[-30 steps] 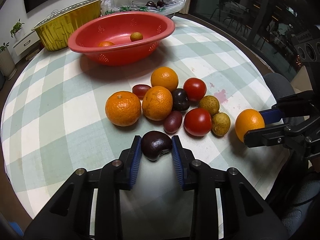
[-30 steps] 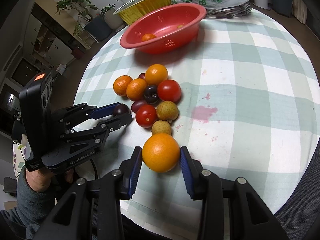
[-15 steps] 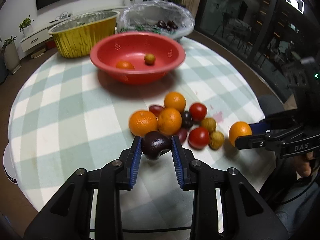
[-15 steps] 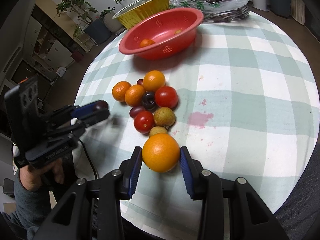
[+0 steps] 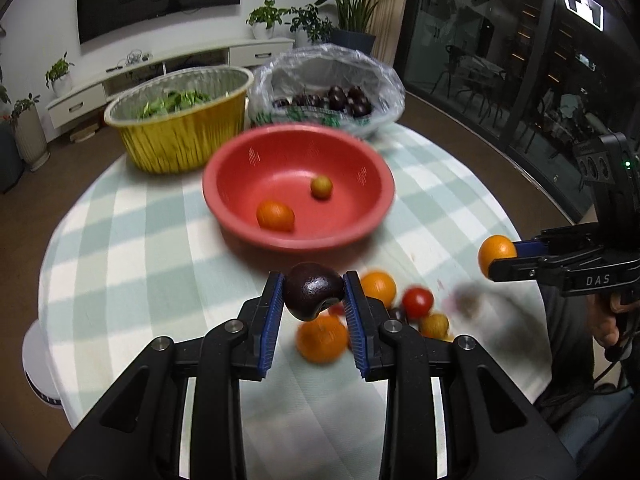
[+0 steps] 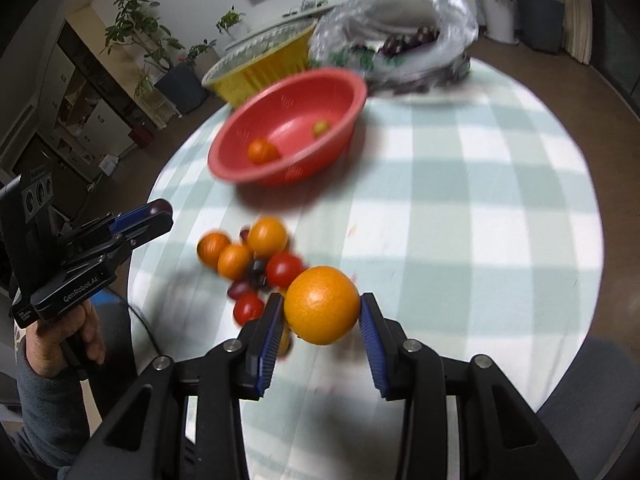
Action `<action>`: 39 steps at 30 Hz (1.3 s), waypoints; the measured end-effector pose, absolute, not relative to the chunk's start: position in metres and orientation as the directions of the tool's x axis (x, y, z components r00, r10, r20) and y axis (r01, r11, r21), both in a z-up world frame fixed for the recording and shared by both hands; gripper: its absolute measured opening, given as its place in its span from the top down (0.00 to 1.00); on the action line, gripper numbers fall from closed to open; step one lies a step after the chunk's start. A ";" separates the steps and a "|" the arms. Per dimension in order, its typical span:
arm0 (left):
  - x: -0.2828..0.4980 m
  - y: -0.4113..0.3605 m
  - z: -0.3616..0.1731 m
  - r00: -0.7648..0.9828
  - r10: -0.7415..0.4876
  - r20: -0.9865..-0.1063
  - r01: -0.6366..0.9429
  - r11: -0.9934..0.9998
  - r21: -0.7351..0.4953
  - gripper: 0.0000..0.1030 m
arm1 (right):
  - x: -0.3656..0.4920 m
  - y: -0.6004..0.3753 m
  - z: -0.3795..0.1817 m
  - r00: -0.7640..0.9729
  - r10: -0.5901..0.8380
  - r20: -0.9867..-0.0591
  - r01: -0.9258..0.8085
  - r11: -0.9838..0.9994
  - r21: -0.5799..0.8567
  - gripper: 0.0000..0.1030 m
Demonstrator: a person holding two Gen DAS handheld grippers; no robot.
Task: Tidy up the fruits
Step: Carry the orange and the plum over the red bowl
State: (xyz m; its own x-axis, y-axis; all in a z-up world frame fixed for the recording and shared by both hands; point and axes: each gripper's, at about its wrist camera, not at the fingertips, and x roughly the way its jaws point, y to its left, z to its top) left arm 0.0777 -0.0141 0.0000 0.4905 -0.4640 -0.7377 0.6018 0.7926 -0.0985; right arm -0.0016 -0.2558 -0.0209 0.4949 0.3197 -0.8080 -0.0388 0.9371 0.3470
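My left gripper (image 5: 314, 294) is shut on a dark purple plum (image 5: 314, 290) and holds it in the air above the fruit pile. My right gripper (image 6: 322, 312) is shut on a large orange (image 6: 322, 305), also lifted off the table; it shows at the right of the left wrist view (image 5: 496, 254). A red bowl (image 5: 376, 184) holds a small orange (image 5: 275, 214) and a small yellow-green fruit (image 5: 321, 187). The pile of oranges, tomatoes and dark fruits (image 6: 256, 258) lies on the checked tablecloth below both grippers.
A yellow foil tub (image 5: 180, 136) with greens stands behind the bowl at the left. A clear plastic bag of dark fruits (image 5: 328, 96) lies behind it at the right. The round table's edge (image 6: 600, 240) curves close on the right.
Both grippers have risen from the table with their fruit. The plum and the orange are now well above the cloth, and the views tilt toward the red bowl.
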 end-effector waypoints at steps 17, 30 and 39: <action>0.194 -0.070 -0.005 0.490 -0.407 -0.771 0.613 0.789 -0.027 0.73 | 0.093 -0.228 0.015 0.584 0.258 -0.770 -0.177 0.966 0.190 0.60; 0.239 -0.084 -0.051 0.445 -0.355 -0.822 0.603 0.798 -0.018 0.73 | 0.142 -0.205 -0.016 0.498 0.248 -0.831 -0.229 0.962 0.150 0.60; 0.239 -0.088 -0.062 0.440 -0.342 -0.831 0.604 0.797 -0.009 0.73 | 0.153 -0.188 -0.029 0.475 0.207 -0.855 -0.258 0.962 0.089 0.60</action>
